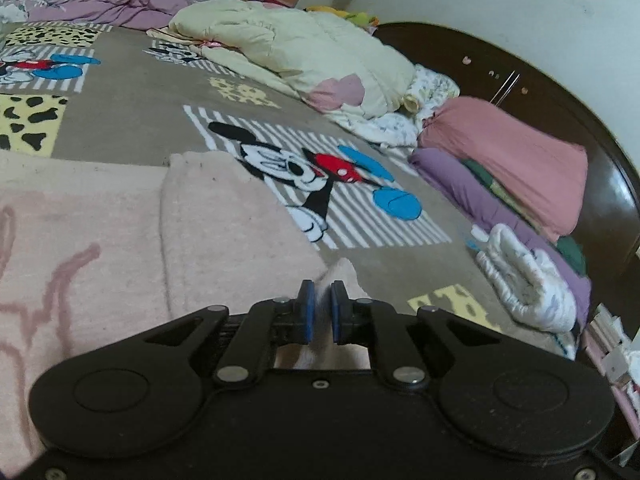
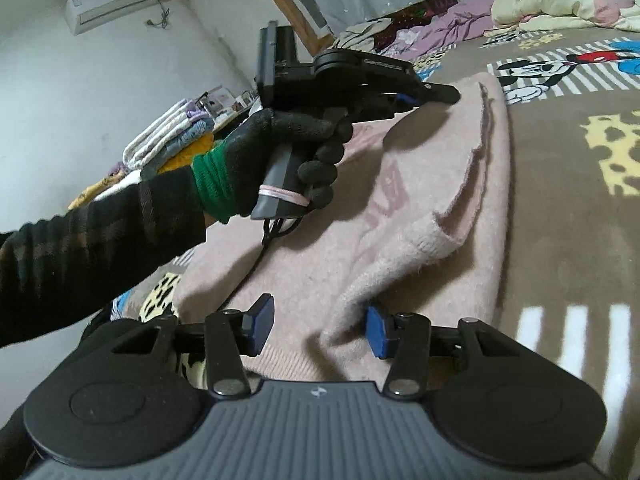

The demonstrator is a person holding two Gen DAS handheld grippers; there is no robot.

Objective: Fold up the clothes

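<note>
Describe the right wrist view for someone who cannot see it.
A pink sweater lies on a cartoon-print blanket. The right claw is open around a raised fold, while a gloved hand holds the left claw at the sweater's far edge.

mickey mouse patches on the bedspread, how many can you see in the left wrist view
3. One Mickey patch lies just past the pink sweater, one at the far left, one partly under the cream quilt. More may be hidden.
</note>
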